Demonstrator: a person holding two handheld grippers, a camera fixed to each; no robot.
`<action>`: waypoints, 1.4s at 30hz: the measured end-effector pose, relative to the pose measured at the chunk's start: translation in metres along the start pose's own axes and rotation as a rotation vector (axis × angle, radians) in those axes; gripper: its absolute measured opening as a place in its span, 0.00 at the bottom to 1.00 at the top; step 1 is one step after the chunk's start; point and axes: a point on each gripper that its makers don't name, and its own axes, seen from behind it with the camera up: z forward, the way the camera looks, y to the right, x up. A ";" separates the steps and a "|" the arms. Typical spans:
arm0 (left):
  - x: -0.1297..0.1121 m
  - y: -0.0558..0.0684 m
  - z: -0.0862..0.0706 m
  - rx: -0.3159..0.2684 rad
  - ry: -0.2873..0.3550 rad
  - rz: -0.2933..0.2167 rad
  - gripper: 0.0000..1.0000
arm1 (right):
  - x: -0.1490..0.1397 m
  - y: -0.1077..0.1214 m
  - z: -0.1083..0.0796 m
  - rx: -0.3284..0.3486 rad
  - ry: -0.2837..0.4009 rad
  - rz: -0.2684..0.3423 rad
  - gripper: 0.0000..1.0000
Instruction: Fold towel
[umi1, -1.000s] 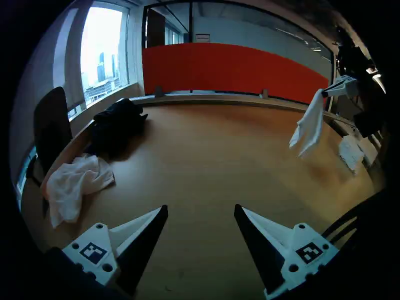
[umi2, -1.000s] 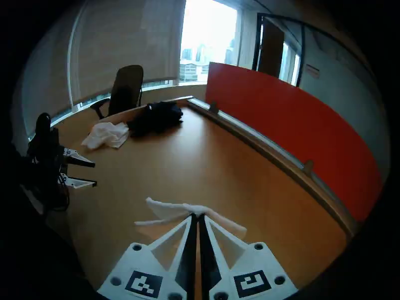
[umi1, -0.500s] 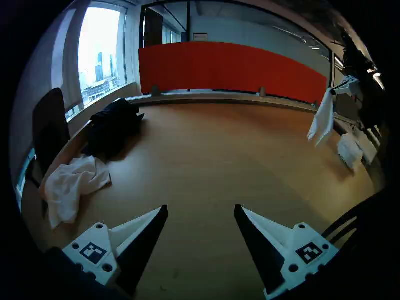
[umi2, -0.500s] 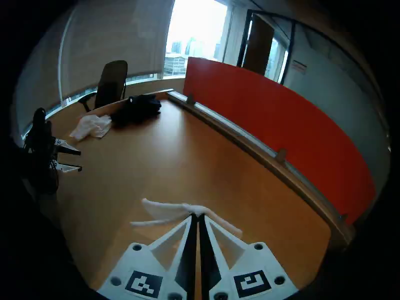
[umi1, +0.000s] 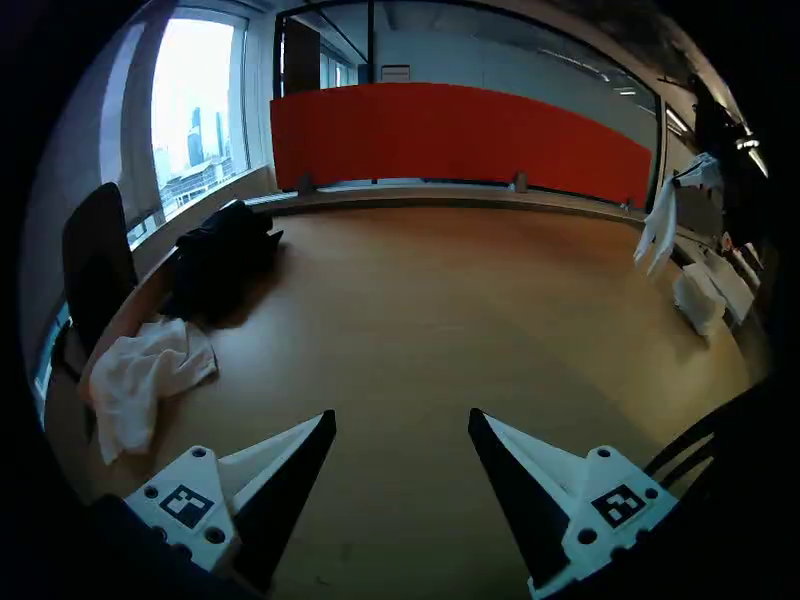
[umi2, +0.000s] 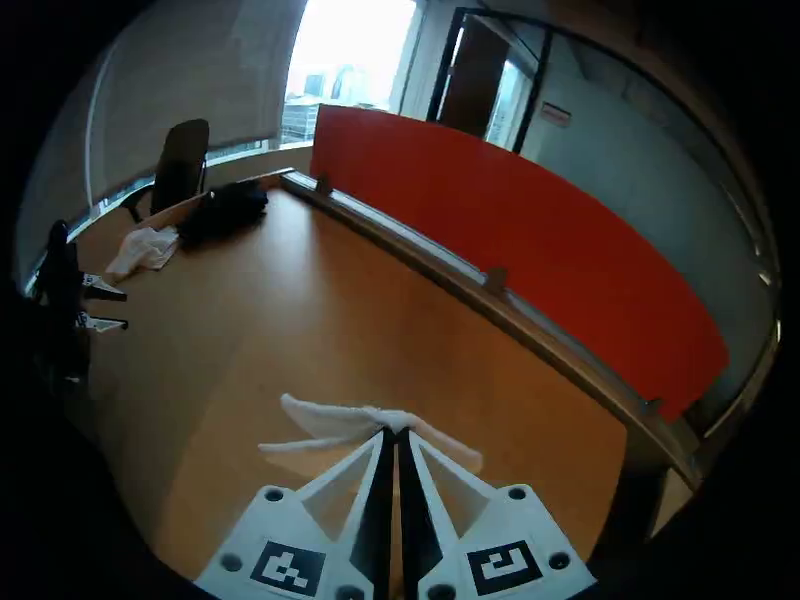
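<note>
My right hand-held gripper (umi2: 397, 438) is pinched tight on the towel (umi2: 325, 422), dangling it in the air over the bench (umi2: 300, 290). My left hand-held gripper (umi1: 400, 425) is spread wide, hovering low over the bench.

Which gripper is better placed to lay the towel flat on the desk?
Right. The right gripper is shut on the white towel above the desk; the left gripper is open and holds nothing.

Towel (umi2: 335, 418), lower centre: pinched part hidden between my right gripper's (umi2: 396, 438) fingers. Chair (umi1: 95, 260), left edge: cut off.
</note>
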 end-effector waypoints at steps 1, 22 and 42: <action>0.000 0.000 0.000 0.000 0.000 0.001 0.99 | -0.002 0.006 -0.002 -0.009 -0.004 0.005 0.03; 0.006 0.002 0.001 0.002 -0.004 0.018 0.99 | -0.054 0.105 -0.042 -0.171 -0.087 0.070 0.03; 0.012 0.008 0.000 -0.008 0.000 0.035 0.99 | -0.088 0.127 -0.075 -0.231 -0.126 0.106 0.03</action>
